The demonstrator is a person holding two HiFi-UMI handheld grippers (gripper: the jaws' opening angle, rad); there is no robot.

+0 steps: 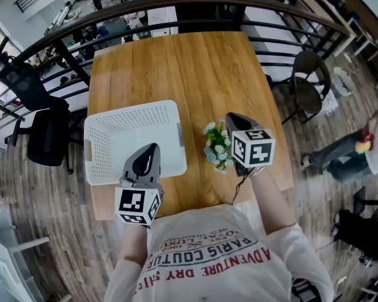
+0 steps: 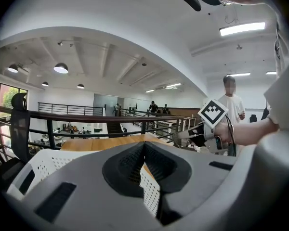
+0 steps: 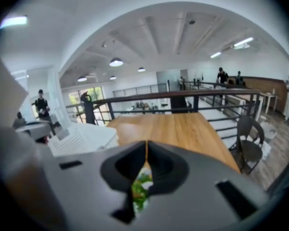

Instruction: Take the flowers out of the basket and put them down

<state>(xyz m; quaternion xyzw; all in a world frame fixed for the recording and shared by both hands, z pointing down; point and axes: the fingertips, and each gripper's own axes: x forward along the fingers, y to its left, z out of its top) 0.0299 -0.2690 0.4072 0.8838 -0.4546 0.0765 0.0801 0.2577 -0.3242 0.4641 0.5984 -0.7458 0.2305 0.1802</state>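
Note:
A small bunch of white and green flowers (image 1: 217, 146) stands on the wooden table (image 1: 176, 68), just right of the white perforated basket (image 1: 132, 109), which looks empty. My right gripper (image 1: 230, 118) hovers beside and above the flowers, jaws shut with nothing between the tips. In the right gripper view the flowers (image 3: 140, 189) show below the closed jaws (image 3: 146, 146). My left gripper (image 1: 154, 148) hangs over the basket's near edge. Its jaws (image 2: 144, 146) are shut and empty, and the basket wall (image 2: 43, 165) lies beneath them.
A black railing (image 1: 195, 8) curves round the far side of the table. An office chair (image 1: 41, 131) stands at the left and a dark round chair (image 1: 309, 83) at the right. A person (image 1: 346, 156) is on the floor at the far right.

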